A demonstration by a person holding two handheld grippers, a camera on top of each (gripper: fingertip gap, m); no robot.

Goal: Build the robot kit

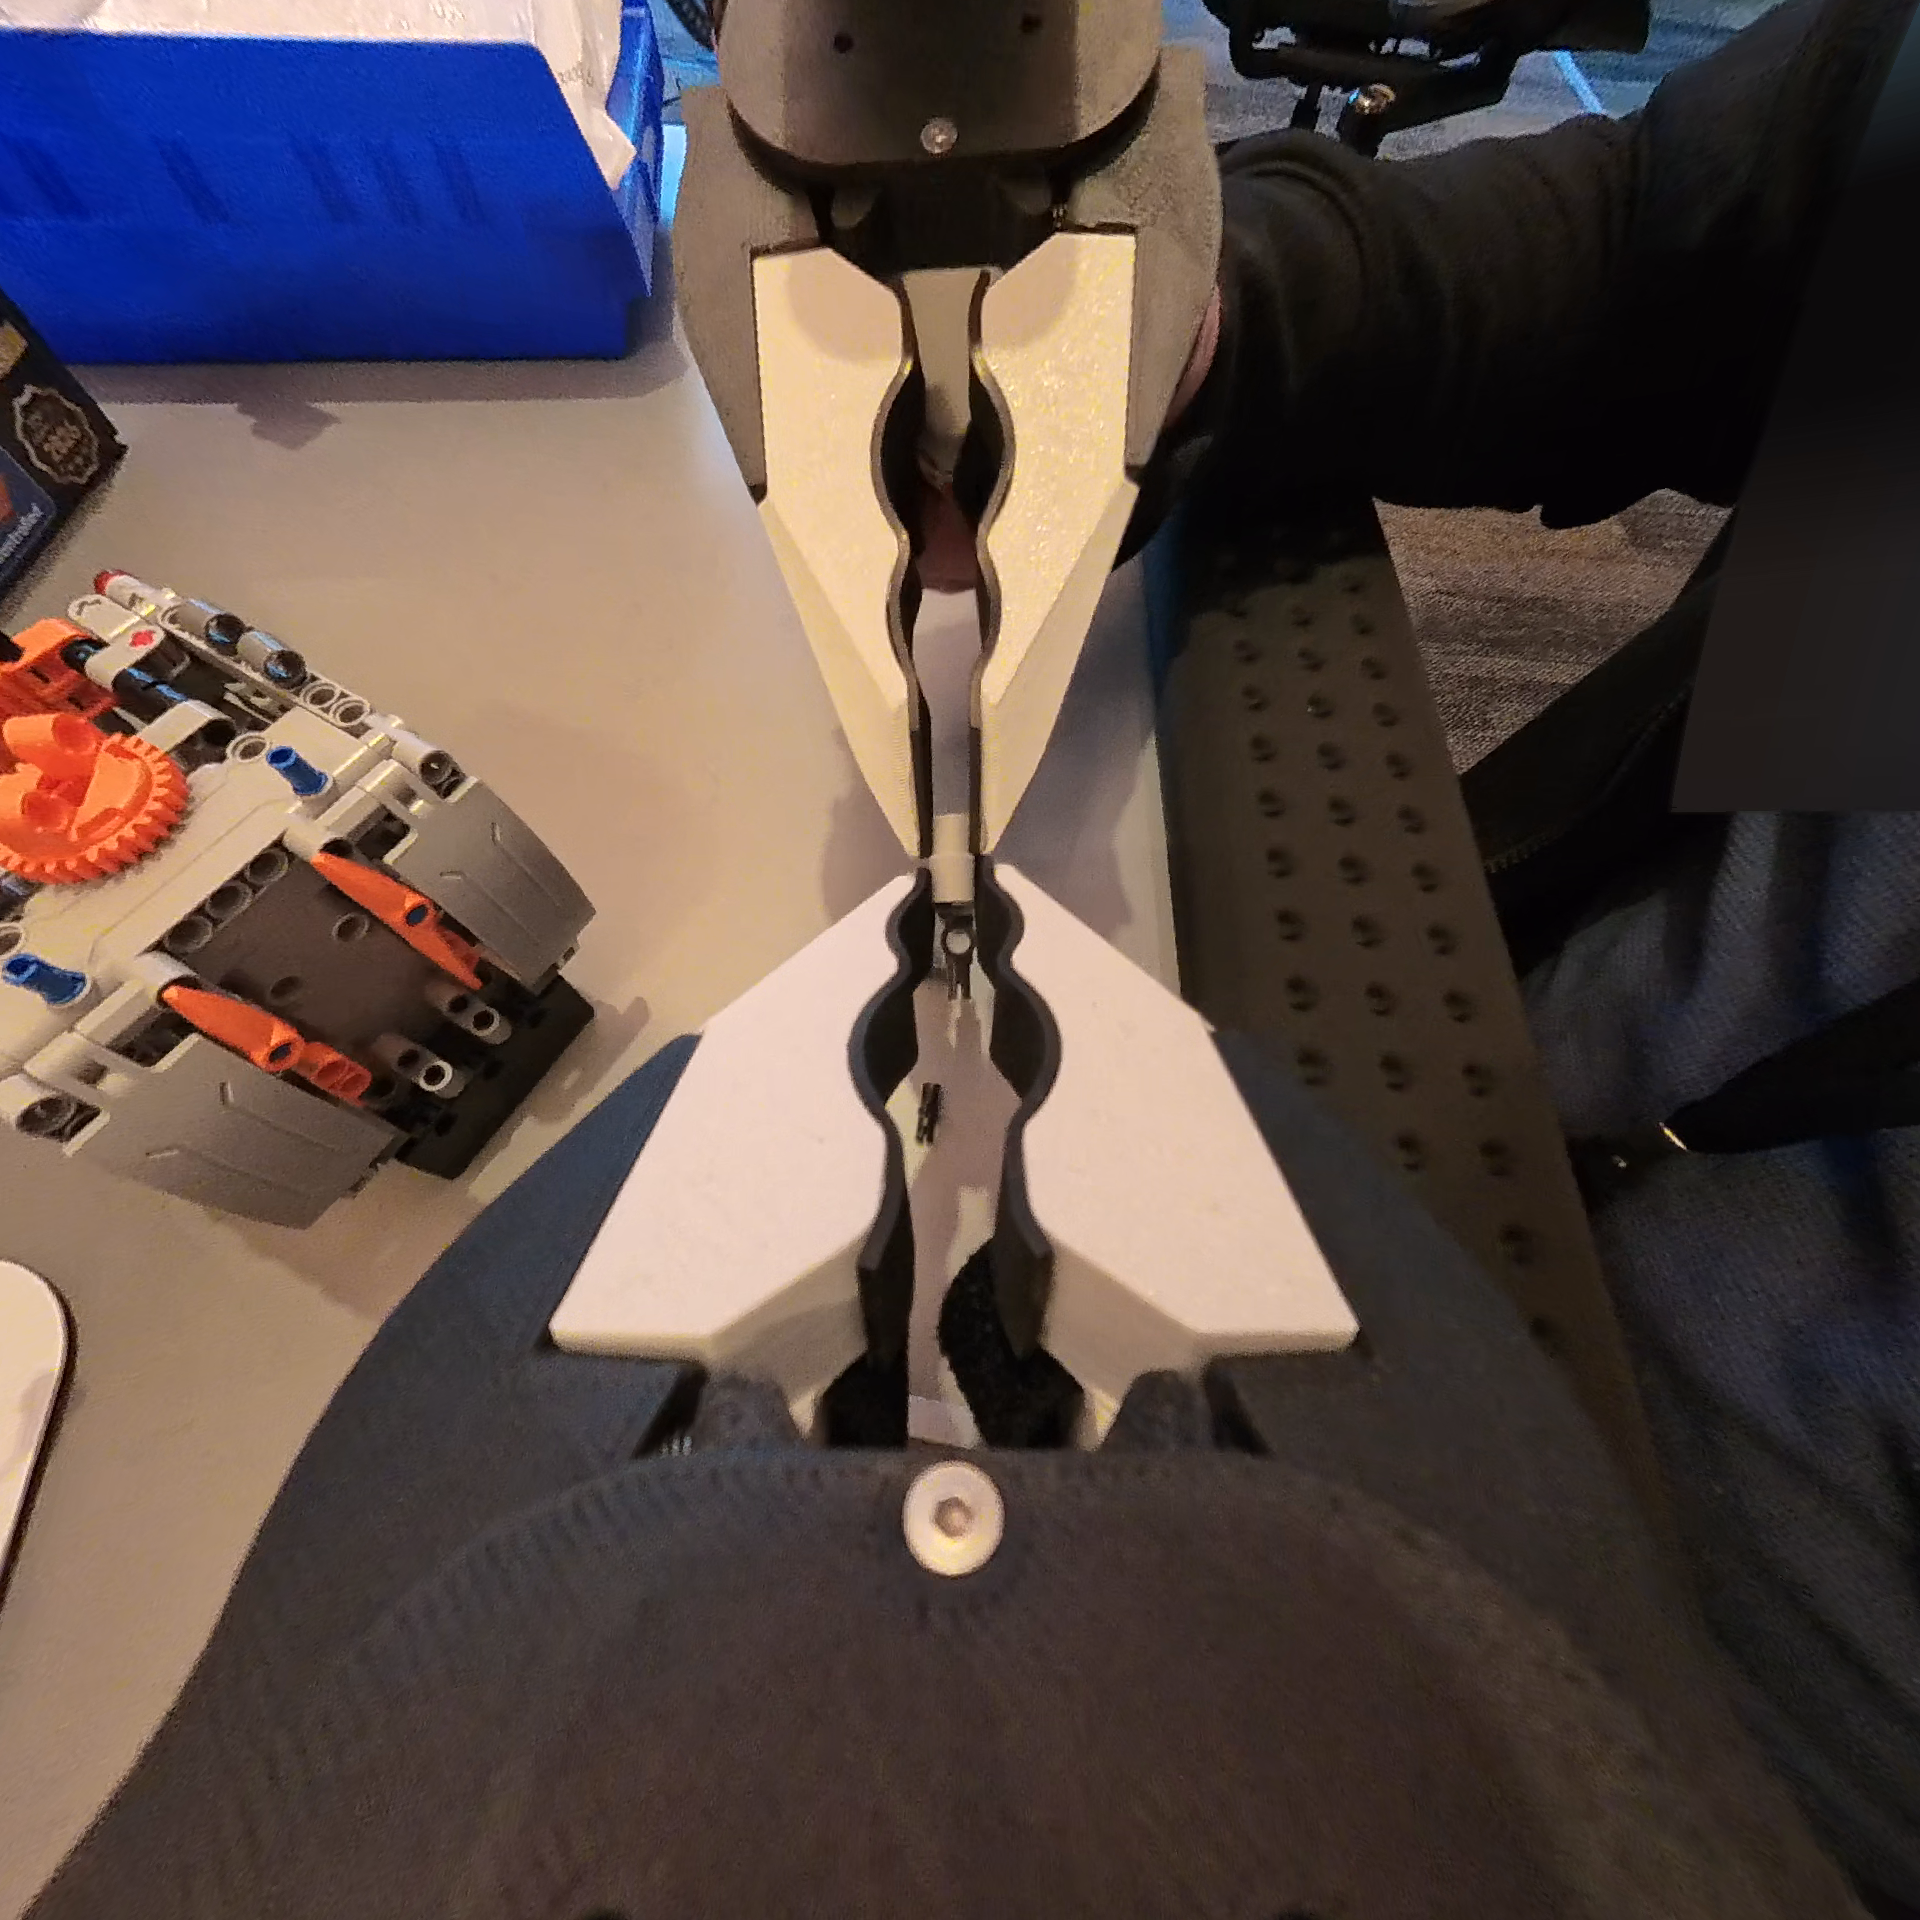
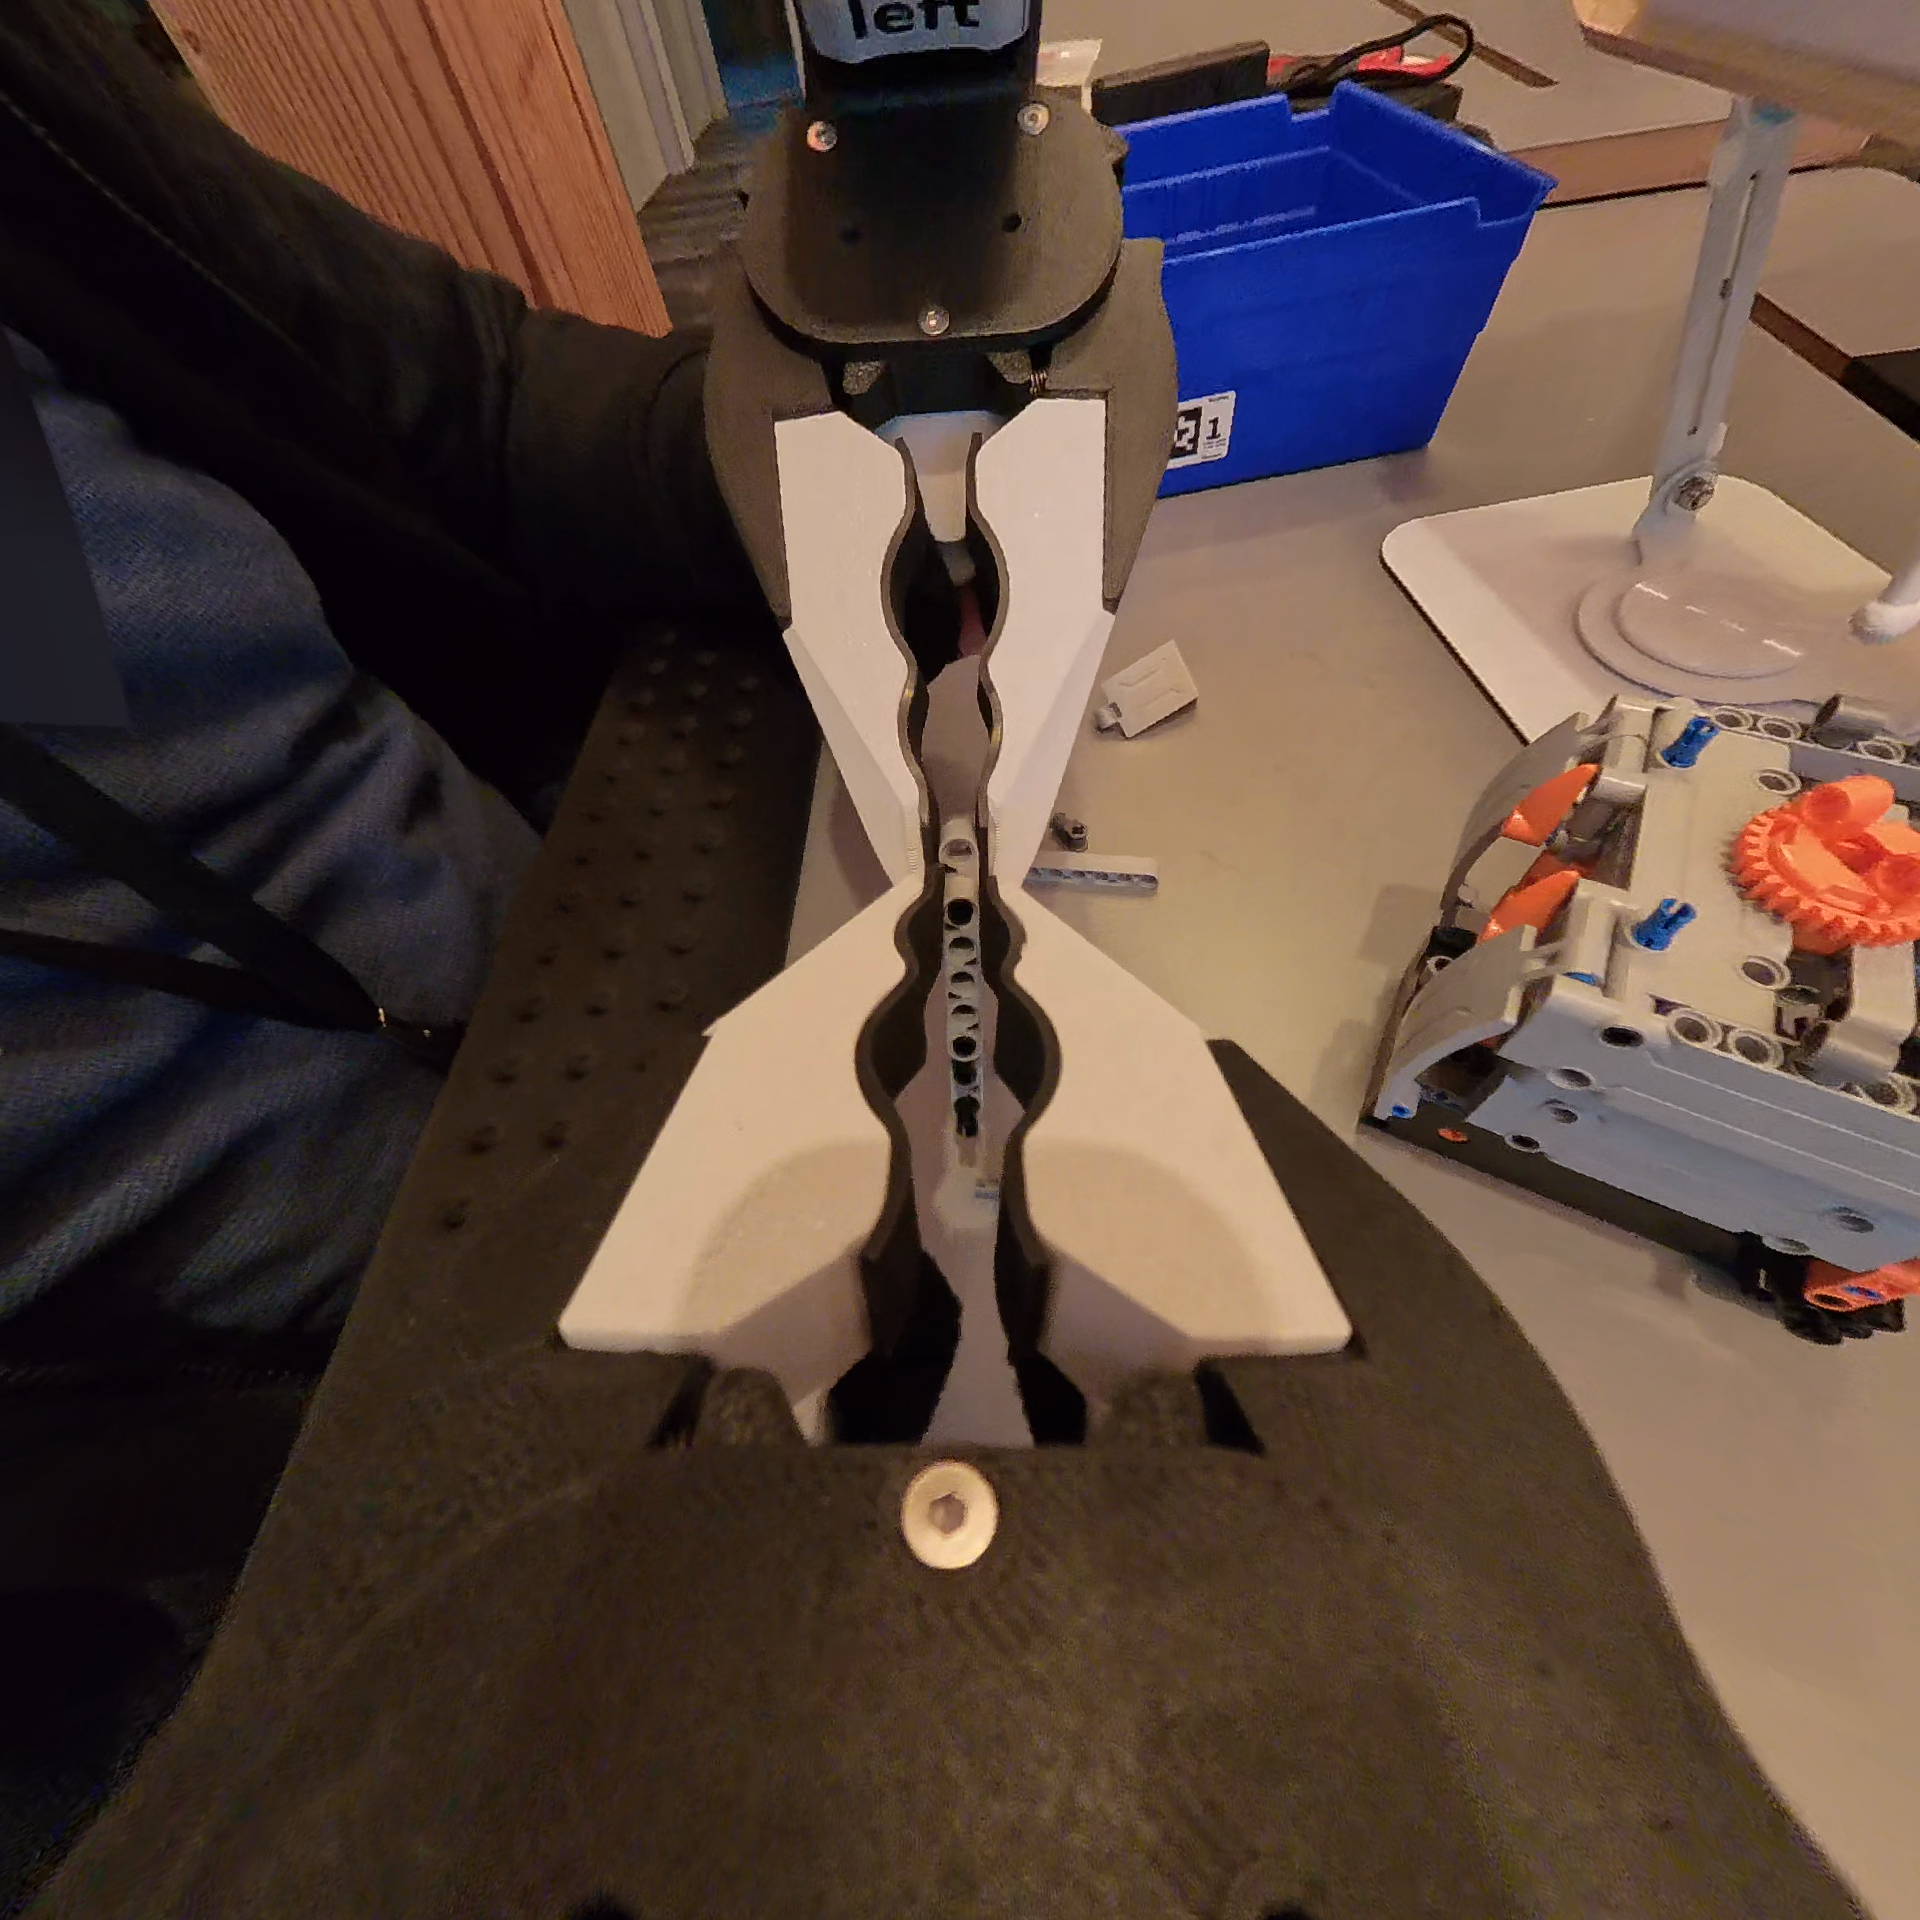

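Note:
My two grippers meet tip to tip above the edge of a grey table [image 1: 582,582]. In the right wrist view my right gripper [image 2: 961,878] is shut on a grey perforated beam [image 2: 961,997] that lies lengthwise between its fingers. The beam's far end sits in the tips of my left gripper [image 2: 956,836]. In the left wrist view my left gripper [image 1: 951,878] is closed on that beam end [image 1: 954,868], facing the right gripper [image 1: 951,844]. A small black pin [image 1: 956,951] shows in the gap behind the left tips; I cannot tell whether it is held.
A grey, orange and black brick model [image 1: 260,935] [image 2: 1662,987] stands on the table. A blue bin [image 1: 312,208] [image 2: 1330,312] is behind. A loose grey beam [image 2: 1091,871], a grey panel [image 2: 1148,691] and a white stand base [image 2: 1507,582] lie nearby. A black perforated plate [image 1: 1351,883] borders the table. My left and right fingertips are right by each other. Left tips and right tips are each some 15 cm from the black perforated plate [image 1: 1351,883].

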